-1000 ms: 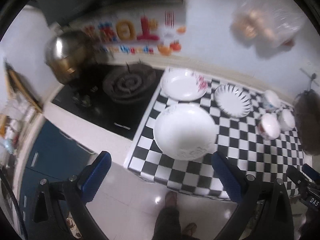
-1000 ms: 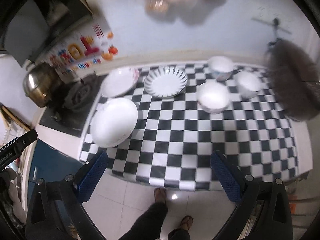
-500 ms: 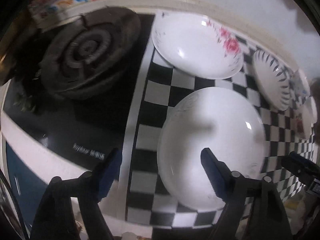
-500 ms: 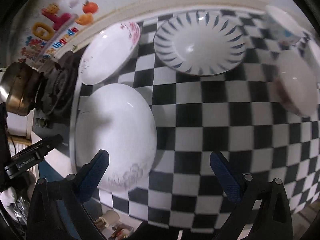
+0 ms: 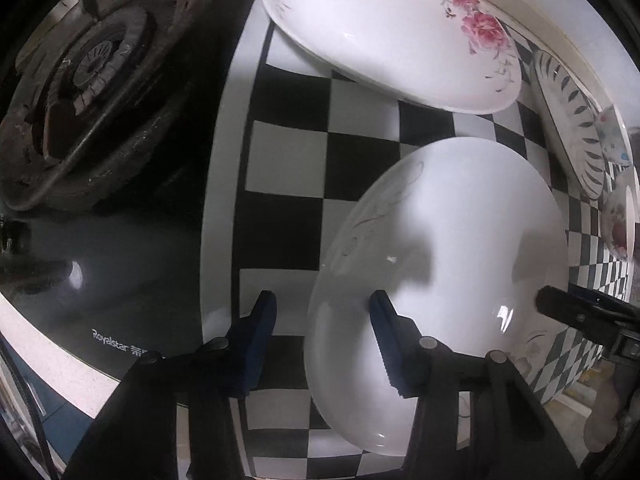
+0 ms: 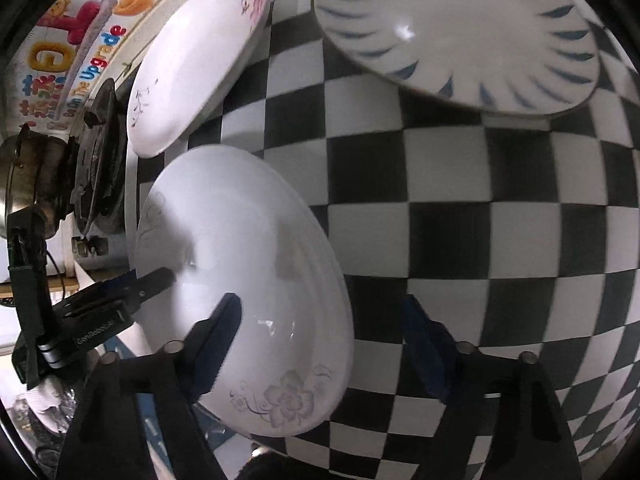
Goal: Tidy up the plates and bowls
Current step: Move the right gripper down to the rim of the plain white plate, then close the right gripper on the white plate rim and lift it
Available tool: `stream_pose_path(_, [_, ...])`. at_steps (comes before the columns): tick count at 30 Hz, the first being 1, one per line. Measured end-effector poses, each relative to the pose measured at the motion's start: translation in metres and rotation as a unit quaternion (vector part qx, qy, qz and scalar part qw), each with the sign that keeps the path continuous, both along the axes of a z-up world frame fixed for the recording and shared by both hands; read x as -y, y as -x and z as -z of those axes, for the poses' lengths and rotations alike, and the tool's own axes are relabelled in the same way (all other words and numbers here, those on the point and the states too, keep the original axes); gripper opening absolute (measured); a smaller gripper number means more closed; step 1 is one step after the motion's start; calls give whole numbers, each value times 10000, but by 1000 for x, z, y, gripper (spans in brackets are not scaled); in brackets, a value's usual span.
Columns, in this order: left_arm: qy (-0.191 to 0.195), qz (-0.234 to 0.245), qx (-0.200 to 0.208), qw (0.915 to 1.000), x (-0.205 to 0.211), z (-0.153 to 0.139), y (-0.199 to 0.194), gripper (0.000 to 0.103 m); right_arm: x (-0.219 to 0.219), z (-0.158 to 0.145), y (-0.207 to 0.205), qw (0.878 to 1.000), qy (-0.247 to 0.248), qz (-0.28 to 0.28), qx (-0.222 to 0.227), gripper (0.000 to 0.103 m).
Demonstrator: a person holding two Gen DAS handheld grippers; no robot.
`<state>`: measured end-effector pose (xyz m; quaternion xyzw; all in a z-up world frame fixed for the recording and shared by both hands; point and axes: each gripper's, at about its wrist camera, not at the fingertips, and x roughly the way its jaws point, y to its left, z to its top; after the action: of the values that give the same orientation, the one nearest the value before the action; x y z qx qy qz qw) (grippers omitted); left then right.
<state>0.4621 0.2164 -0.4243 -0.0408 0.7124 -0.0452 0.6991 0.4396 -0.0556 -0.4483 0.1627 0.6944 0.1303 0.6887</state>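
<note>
A large white plate (image 5: 460, 240) with a faint flower print lies on the checkered counter (image 5: 288, 164); it also shows in the right wrist view (image 6: 248, 280). My left gripper (image 5: 322, 332) is open and straddles the plate's left rim, one finger over the plate, one outside it. My right gripper (image 6: 320, 344) is open and straddles its right rim. A white plate with pink flowers (image 5: 392, 32) lies behind it. A blue-striped plate (image 6: 460, 28) lies to the right.
A gas burner (image 5: 88, 80) on a black glass hob (image 5: 120, 280) lies left of the counter. Small bowls (image 5: 620, 216) stand at the far right. A metal kettle (image 6: 20, 176) stands beyond the burner. A colourful sticker (image 6: 72, 40) lines the wall.
Both grippers have dropped from high above the counter down to the large white plate, one at each side rim. The jaws have narrowed but remain open.
</note>
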Motion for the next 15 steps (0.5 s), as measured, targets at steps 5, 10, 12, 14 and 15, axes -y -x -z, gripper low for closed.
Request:
stream_pose_path(5, [172,61,-18,9998,3,-2,6,37,-14,6,-5,9998,-36,-144,-133,57])
stream_pose_path(10, [179,-5,31,9998,-2,-7,13,35,-25,6,-4,9994,157,-243,-191,36])
stream_pose_path(12, [154,-23,60,9999,-4,-7,17,34,-25,7,-3,9991,278,-239,-188,23])
stream_pose_path(14, [126,7,88,9999,-4,-8,22,33,-25,7,-2,9992,273,-229,-170,22])
stream_pose_path(15, [104,43,95,9999,-5,-10,26,33,-25,7,-2,9993,249,-209,-162,22])
